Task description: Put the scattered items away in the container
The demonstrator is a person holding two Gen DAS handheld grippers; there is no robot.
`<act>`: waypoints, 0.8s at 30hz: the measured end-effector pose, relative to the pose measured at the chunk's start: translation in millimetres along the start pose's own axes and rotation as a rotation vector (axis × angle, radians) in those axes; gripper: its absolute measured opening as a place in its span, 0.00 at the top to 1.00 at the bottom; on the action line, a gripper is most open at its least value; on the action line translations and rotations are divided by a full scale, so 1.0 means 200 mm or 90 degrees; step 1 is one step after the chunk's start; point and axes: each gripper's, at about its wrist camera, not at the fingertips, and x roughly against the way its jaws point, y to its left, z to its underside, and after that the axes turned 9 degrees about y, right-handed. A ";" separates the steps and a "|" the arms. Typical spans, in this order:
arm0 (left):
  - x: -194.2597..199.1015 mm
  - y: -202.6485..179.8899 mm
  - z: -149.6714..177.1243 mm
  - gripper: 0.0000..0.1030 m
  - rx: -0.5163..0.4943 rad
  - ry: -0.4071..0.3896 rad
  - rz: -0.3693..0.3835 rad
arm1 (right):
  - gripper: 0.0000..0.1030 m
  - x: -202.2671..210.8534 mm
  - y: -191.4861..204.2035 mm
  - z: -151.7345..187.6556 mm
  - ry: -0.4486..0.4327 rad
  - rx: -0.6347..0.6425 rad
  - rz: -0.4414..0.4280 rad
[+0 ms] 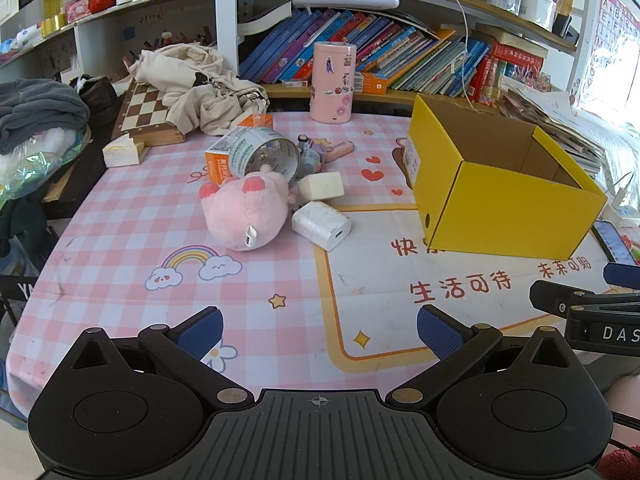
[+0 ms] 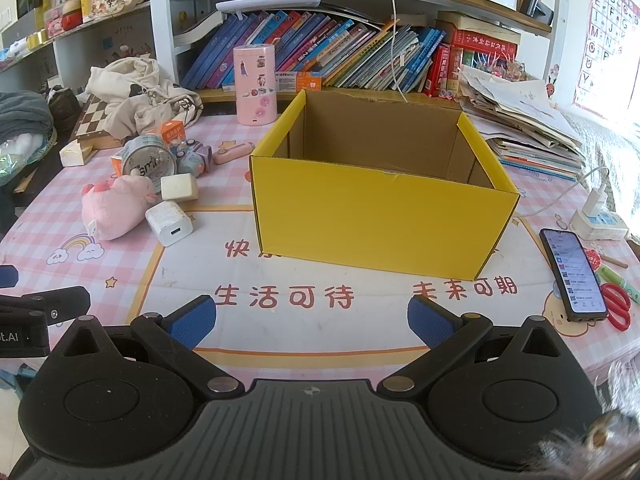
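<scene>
Left tool hovering wide open and empty over the checked pink worktop, right tool likewise gaping, facing the yellow cardboard box, fluffy pink plush toy lying beside a white charger block

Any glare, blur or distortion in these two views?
Left wrist view: fisheye bends the shelves; window glare at right washes out the paper stack. Right wrist view: same glare at right, yellow box sharp, a blurred fuzzy object in the bottom-right corner.

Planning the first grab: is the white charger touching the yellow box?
Apart. The right wrist view shows bare tablecloth between the white charger and the yellow box.
</scene>
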 end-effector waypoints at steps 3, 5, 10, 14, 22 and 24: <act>0.00 0.00 0.00 0.00 0.000 0.000 0.001 | 0.00 0.00 0.00 0.00 0.000 0.000 0.000; -0.01 0.00 0.01 0.00 -0.001 0.001 0.002 | 0.00 0.00 0.00 0.00 0.001 0.000 0.000; -0.01 -0.01 0.01 0.00 0.000 0.002 0.001 | 0.00 0.00 0.00 0.00 0.001 0.000 0.000; -0.04 -0.03 0.01 0.00 0.004 0.005 0.001 | 0.00 -0.01 0.00 0.00 0.001 -0.001 0.000; -0.03 -0.02 0.01 0.00 0.004 0.006 0.002 | 0.00 -0.01 0.00 -0.01 0.002 -0.001 -0.001; -0.03 -0.02 0.01 0.00 0.004 0.006 0.005 | 0.00 -0.01 0.00 -0.01 0.002 0.000 -0.001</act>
